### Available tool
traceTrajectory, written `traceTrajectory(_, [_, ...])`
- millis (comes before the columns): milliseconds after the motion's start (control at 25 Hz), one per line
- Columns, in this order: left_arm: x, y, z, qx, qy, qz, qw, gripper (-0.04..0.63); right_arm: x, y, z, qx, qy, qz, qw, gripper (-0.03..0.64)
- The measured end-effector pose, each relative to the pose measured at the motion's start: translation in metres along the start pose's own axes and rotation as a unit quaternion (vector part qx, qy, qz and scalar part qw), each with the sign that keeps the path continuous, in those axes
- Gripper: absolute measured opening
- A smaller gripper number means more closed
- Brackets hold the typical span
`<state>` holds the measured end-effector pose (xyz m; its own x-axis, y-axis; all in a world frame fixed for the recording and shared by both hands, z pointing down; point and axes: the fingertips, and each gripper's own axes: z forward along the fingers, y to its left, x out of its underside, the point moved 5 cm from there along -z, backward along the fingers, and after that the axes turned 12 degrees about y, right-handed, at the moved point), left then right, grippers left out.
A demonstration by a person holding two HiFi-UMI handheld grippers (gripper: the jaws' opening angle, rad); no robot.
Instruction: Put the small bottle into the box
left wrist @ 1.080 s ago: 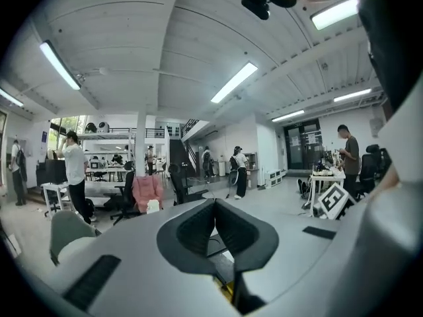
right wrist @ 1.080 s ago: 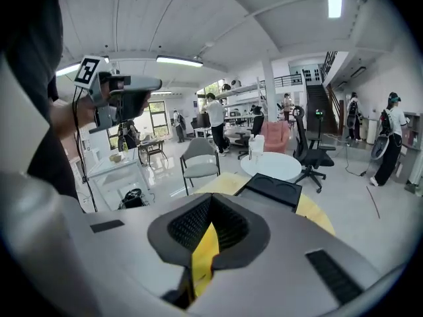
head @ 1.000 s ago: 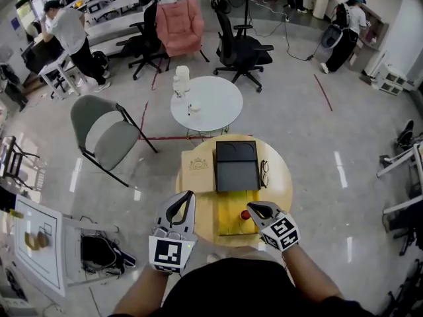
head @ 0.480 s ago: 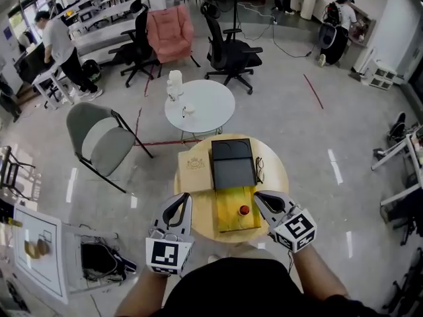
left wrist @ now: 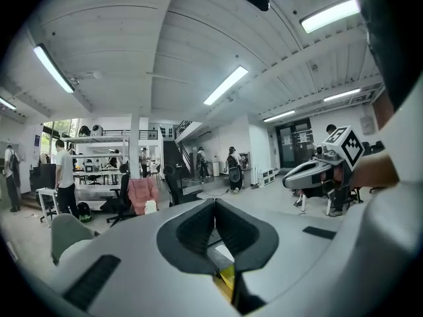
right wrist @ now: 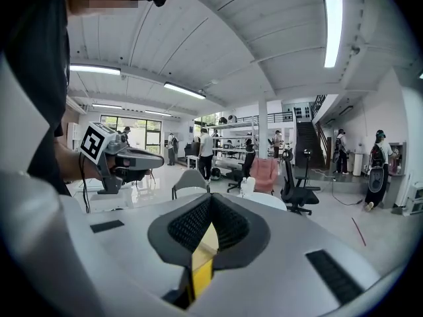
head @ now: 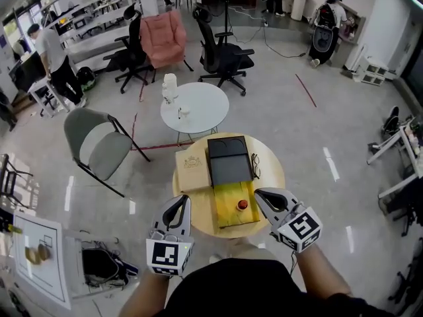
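Head view, looking steeply down: one round wooden counter (head: 271, 177) stands on a glossy grey floor. On it lie one black box (head: 229, 162), open and empty, one flat tan box (head: 193, 170) touching its left side, one pair of glasses (head: 255, 166) just right of it, and one yellow board (head: 225, 211) at its near edge. One small bottle (head: 242, 205) with a red top stands on the right part of the board, outside the black box and a little apart from it.

Two grippers hang over the near rim of the counter. The left gripper (head: 182, 199) is left of the board. The right gripper (head: 258, 193) is near the bottle on its right, not touching it. Each gripper's own view shows its fingers pressed together with nothing between them.

Beyond the counter are one round white table (head: 201, 107), one grey folding chair (head: 99, 144), one pink armchair (head: 165, 35) and two black office chairs (head: 221, 55). At least two people stand by the far walls
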<state>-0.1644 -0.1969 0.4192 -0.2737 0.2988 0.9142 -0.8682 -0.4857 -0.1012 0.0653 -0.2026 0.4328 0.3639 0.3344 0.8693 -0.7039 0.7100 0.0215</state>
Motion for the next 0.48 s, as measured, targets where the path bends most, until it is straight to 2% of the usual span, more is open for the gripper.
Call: traceTrajectory(480, [0.011,-0.027,-0.007,0.019,0.007,0.007,0.9998,0.018,0.014,0.009,-0.019,0.016,-0.005,0.015,1.0,0.014])
